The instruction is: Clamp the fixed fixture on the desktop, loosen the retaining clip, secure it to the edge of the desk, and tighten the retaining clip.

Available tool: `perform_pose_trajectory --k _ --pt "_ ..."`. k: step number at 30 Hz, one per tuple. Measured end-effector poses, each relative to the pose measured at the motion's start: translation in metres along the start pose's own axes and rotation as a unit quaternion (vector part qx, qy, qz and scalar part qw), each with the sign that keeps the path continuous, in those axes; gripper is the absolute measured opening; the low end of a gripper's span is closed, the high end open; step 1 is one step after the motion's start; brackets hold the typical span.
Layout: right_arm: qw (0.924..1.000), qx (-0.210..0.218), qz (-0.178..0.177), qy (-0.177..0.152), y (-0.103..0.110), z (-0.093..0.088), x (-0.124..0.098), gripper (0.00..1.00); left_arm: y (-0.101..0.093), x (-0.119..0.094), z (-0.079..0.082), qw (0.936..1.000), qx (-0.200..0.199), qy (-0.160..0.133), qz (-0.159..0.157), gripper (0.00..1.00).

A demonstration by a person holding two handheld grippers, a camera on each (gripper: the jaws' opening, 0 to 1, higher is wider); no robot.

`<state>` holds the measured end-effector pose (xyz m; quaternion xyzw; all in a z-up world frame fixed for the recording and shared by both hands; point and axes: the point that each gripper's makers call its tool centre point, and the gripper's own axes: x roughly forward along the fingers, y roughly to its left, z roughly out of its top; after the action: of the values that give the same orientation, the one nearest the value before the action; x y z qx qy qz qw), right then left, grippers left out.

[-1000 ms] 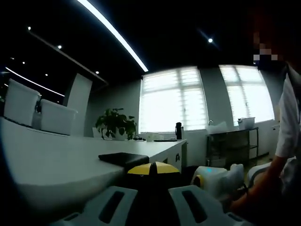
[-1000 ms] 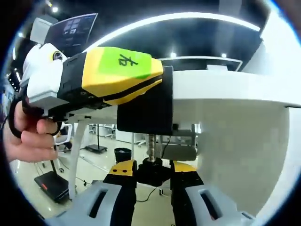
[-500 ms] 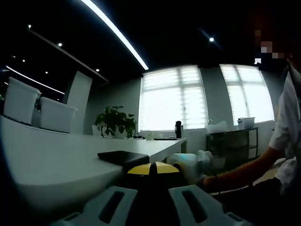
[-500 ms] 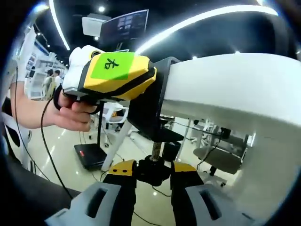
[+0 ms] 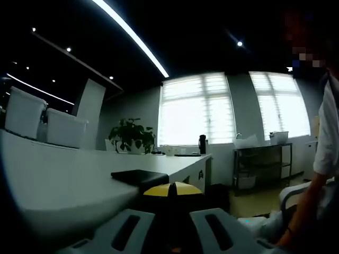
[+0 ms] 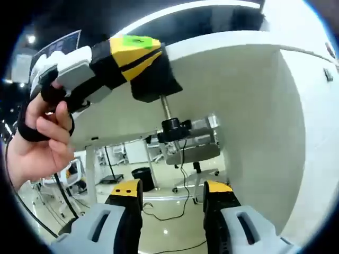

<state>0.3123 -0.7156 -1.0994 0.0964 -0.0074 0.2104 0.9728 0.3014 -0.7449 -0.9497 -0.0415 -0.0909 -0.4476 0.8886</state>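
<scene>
A black clamp fixture point(image 6: 153, 84) sits on the white desk point(image 6: 238, 79) edge, pinched by the left gripper point(image 6: 124, 58). Below the desk edge hangs its screw knob point(image 6: 172, 127). The right gripper point(image 6: 172, 193) is spread, below the knob, apart from it. To tighten well, re-grip the knob squarely and turn.

Matt black fixture point(image 6: 153, 79) with threaded metal screw point(image 6: 166, 107); smooth white desk point(image 6: 238, 95).

Green label point(image 6: 136, 41) on left gripper point(image 6: 106, 66), upper left of right gripper view: mark was too blurred to read.
Elsewhere: no legible text.
</scene>
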Motion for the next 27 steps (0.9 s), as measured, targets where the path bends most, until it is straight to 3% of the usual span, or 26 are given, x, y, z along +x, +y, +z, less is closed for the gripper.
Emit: perform_pose_trajectory --k 2,4,6,7,8,10,14,17,18,23,27 --pt "0.9981 -0.06 0.008 -0.012 0.016 0.013 0.002 0.44 -0.002 -0.001 0.007 0.9998 0.015 -0.009 0.002 0.02" --pt "0.9936 -0.101 -0.016 -0.048 0.015 0.035 0.004 0.44 0.0 -0.004 0.01 0.9997 0.016 -0.02 0.002 0.02" --pt "0.9931 -0.087 -0.033 -0.071 0.01 0.053 0.007 0.45 0.001 -0.004 0.01 0.9997 0.006 -0.024 -0.001 0.02" --pt "0.9968 -0.041 -0.038 -0.056 0.005 0.051 0.011 0.47 0.001 -0.004 0.011 0.9997 0.004 -0.025 -0.002 0.02" --pt "0.997 -0.033 -0.035 -0.061 0.001 0.054 0.015 0.47 0.001 -0.004 0.01 0.9997 0.003 -0.026 -0.002 0.02" --pt "0.9937 -0.07 -0.058 -0.065 -0.009 0.06 0.019 0.46 0.001 -0.004 0.01 0.9997 0.003 -0.025 -0.001 0.02" --pt "0.9889 -0.104 -0.074 -0.076 -0.015 0.069 0.027 0.43 0.001 -0.004 0.01 0.9997 0.003 -0.026 -0.002 0.02" --pt "0.9857 -0.138 -0.083 -0.05 -0.017 0.061 0.032 0.28 0.001 -0.004 0.011 0.9996 0.001 -0.028 -0.004 0.02" --pt "0.9831 -0.156 -0.08 -0.055 -0.018 0.062 0.036 0.28 0.001 -0.004 0.011 0.9996 0.001 -0.028 -0.004 0.02" --pt "0.9884 -0.139 -0.035 -0.051 -0.018 0.06 0.038 0.27 0.001 -0.004 0.01 0.9997 0.002 -0.026 -0.005 0.02" --pt "0.9886 -0.135 0.041 -0.053 -0.013 0.059 0.044 0.27 0.001 -0.004 0.01 0.9996 0.002 -0.028 -0.006 0.02"
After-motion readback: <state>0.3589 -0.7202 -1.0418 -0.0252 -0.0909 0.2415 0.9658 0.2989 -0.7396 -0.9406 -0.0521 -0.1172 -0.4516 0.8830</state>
